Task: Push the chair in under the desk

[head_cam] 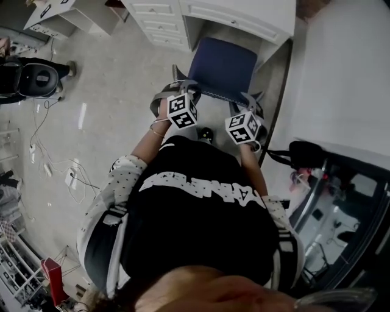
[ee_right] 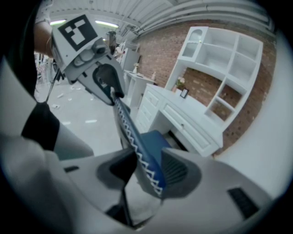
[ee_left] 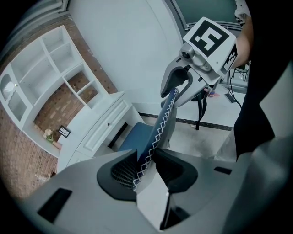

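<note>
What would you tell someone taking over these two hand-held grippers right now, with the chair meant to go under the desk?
Left gripper: fingers straddle the top edge of the chair's backrest; whether they press on it is unclear.
Right gripper: same, further along that edge.
Chair: its blue seat faces the opening of the white desk, mostly out on the floor.
Done: both grippers set on the backrest.
Left to do: push the chair forward until the seat sits under the desk, then let go.
</note>
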`<state>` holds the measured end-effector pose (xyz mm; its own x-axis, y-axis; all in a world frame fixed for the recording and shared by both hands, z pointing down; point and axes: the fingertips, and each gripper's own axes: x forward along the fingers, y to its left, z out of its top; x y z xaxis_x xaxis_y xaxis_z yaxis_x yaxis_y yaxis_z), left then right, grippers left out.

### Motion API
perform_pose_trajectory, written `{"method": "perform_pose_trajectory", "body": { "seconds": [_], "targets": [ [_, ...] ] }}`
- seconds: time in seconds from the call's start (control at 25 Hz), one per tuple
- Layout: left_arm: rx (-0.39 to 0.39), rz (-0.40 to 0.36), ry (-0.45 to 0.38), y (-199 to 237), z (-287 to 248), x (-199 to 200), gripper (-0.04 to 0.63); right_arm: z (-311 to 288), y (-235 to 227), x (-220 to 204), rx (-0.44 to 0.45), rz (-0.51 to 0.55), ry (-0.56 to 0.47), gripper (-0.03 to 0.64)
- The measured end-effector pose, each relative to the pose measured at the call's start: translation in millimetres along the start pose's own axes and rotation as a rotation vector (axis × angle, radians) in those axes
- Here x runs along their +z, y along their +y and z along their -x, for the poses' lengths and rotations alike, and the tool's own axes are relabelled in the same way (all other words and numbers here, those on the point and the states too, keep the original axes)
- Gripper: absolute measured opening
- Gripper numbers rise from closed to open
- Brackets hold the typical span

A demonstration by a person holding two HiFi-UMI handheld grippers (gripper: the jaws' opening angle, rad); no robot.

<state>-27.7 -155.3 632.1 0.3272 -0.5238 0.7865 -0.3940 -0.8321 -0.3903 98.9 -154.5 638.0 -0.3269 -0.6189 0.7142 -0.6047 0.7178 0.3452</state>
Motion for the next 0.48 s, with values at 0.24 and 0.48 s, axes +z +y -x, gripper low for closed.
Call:
{"method": "perform_pose_trajectory", "body": {
  "seconds": [0.24, 0.48],
  "targets": [
    [0.014, 0.0, 0.008, 6, -4, -2, 0.156, -6, -2, 3, 0.001, 0.005, -0.004, 0.184],
    [0.005, -0.005, 0.0, 19, -12, -1, 0.156, -16, -12, 10, 0.001, -0.005, 0.009, 0.184]
  ]
}}
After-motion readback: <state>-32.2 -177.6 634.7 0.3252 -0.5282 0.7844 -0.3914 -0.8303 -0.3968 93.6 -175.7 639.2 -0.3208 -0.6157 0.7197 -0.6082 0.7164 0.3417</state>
